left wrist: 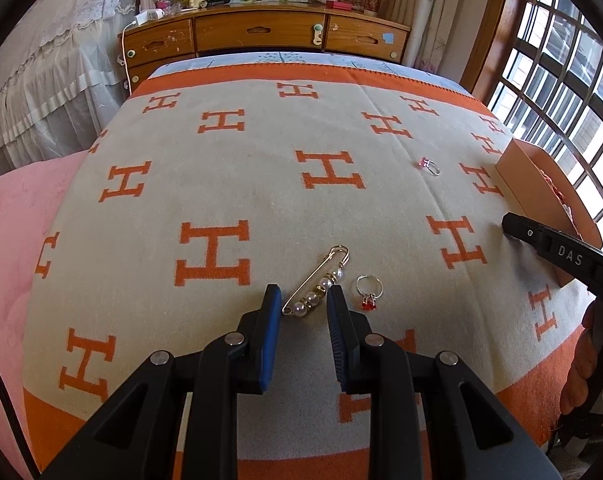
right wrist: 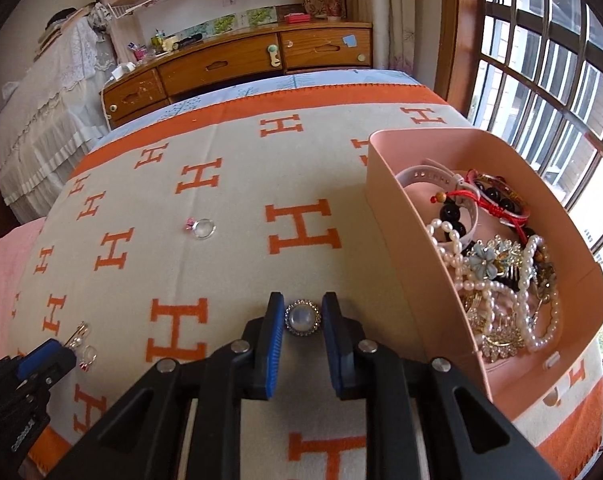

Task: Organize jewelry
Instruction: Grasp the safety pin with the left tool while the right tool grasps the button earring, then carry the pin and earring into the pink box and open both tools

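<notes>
A gold pin with pearls [left wrist: 317,292] lies slanted on the H-patterned blanket [left wrist: 221,160]. Its lower part sits between the pads of my left gripper [left wrist: 304,296], which is shut on it. A ring with a red stone [left wrist: 368,292] lies just to the right of that gripper. My right gripper [right wrist: 302,312] is shut on a round pale jewel with a sparkling rim [right wrist: 302,317], left of the pink box [right wrist: 385,200]. The box holds pearl strings, bracelets and brooches. A ring with a pink stone [right wrist: 201,227] lies alone further up the blanket.
A wooden dresser [left wrist: 261,34] with clutter on top stands past the bed's far end. A barred window [left wrist: 561,80] runs along the right and pink bedding [left wrist: 13,220] lies at the left. A person's hand [left wrist: 581,360] shows at the right edge.
</notes>
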